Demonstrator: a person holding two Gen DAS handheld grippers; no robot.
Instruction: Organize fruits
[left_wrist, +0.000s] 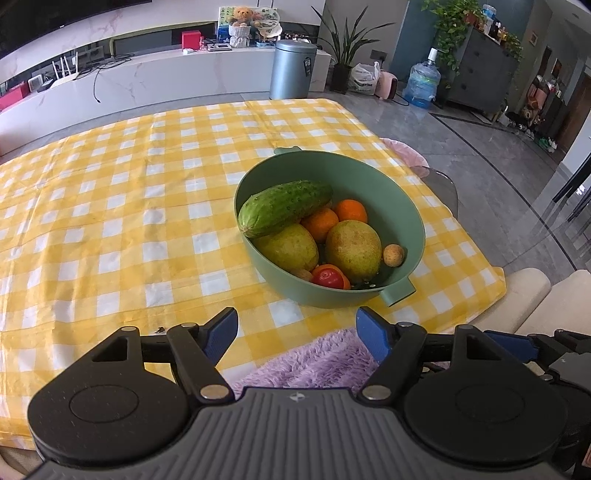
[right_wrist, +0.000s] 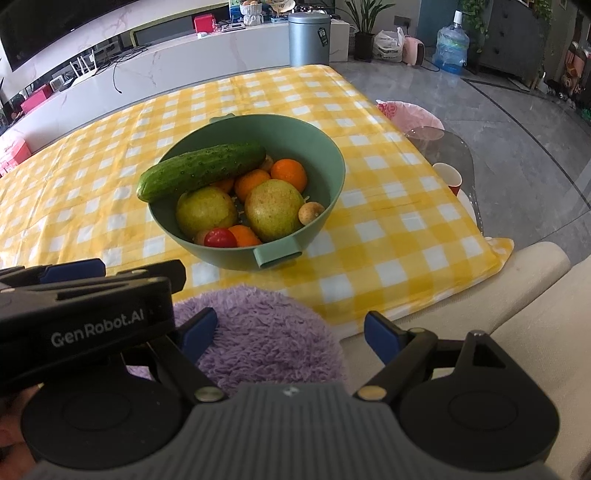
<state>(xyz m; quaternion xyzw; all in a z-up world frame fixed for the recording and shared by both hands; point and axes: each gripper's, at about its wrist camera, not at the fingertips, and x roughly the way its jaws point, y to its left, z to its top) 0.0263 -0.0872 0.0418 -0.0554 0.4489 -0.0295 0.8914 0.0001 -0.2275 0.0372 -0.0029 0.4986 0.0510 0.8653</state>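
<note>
A green bowl (left_wrist: 413, 206) holding a cucumber (left_wrist: 284, 207), two pears, oranges and a tomato (left_wrist: 328, 277) is set on a yellow checked tablecloth (left_wrist: 110, 206) — behind it a white marble counter (left_wrist: 155, 77), a grey bin (left_wrist: 292, 69) and a water jug (left_wrist: 424, 84) are seen on a grey tiled floor. The left gripper (left_wrist: 296, 330) and right gripper (right_wrist: 290, 330) are held side by side, angled downward over a purple fluffy cushion (right_wrist: 266, 332) at the table's near edge, jaws spread wide with nothing between them — the bowl lies ahead of both, well apart.
</note>
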